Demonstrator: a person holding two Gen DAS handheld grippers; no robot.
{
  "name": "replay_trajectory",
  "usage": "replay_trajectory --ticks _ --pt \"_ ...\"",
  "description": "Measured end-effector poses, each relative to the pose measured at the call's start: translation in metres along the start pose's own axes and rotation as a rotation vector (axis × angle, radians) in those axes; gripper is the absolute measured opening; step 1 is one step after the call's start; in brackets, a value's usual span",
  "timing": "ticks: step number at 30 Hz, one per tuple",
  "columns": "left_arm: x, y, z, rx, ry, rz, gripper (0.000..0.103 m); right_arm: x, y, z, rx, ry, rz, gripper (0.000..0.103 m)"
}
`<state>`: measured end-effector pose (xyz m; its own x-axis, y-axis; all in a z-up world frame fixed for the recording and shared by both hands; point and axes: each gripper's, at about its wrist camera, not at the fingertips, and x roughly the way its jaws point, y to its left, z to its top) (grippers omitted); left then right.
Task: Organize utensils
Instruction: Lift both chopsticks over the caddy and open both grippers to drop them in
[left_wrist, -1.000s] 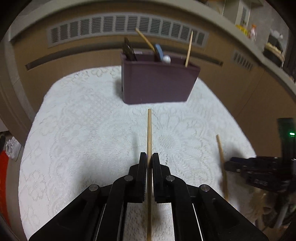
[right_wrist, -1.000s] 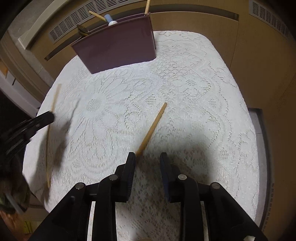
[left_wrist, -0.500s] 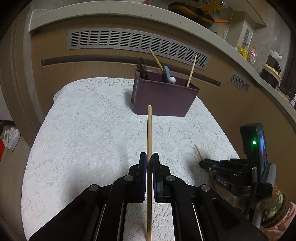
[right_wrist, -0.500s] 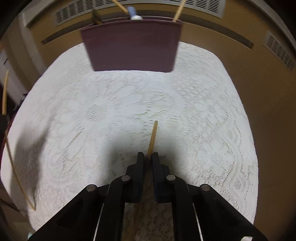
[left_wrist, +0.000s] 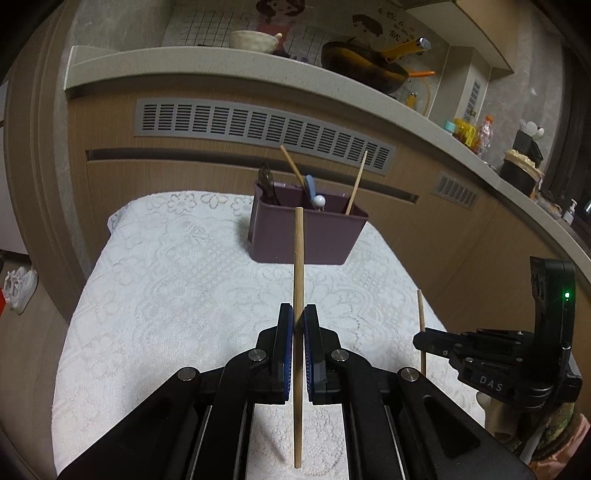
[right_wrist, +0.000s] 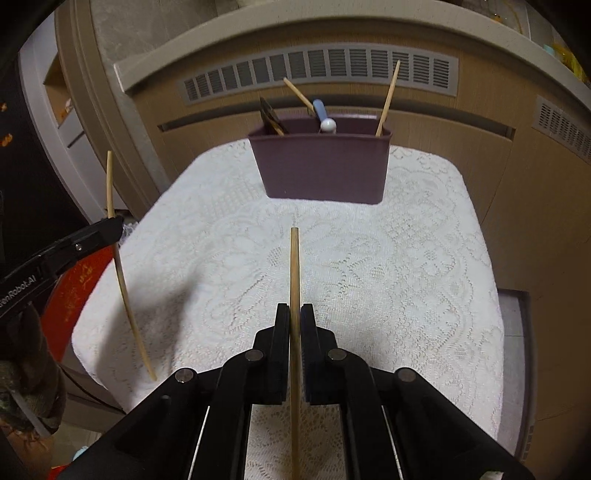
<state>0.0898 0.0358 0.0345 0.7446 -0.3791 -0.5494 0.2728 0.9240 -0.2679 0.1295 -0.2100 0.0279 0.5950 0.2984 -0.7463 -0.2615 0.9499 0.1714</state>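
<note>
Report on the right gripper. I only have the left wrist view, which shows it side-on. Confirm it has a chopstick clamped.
Observer: Confirmed. The right wrist view shows the right gripper shut on the right chopstick, pinched between both pads.
Operator: Give me where that stick points.
Observer: Its tip aims at the front wall of the purple holder and stops well short of it, over the tablecloth.
Operator: Now describe my own stick from that side.
Observer: The left gripper pinches the left chopstick above its middle. The longer part hangs below, slanting toward the cloth's near corner.
</note>
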Motion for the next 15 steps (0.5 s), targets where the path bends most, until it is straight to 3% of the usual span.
replay_trajectory --ticks 6,9,15 --pt "-0.016 -0.017 0.032 0.037 -0.06 -0.029 0.006 -0.04 0.001 0.027 0.003 -0.128 0.043 0.006" --pt "-0.025 -0.031 0.067 0.091 -0.131 -0.035 0.006 -0.071 0.002 0.064 -0.023 -0.243 0.033 0.006" --pt "-0.042 -0.058 0.165 0.178 -0.34 -0.002 0.006 -0.13 0.009 0.164 -0.103 -0.481 -0.075 0.006"
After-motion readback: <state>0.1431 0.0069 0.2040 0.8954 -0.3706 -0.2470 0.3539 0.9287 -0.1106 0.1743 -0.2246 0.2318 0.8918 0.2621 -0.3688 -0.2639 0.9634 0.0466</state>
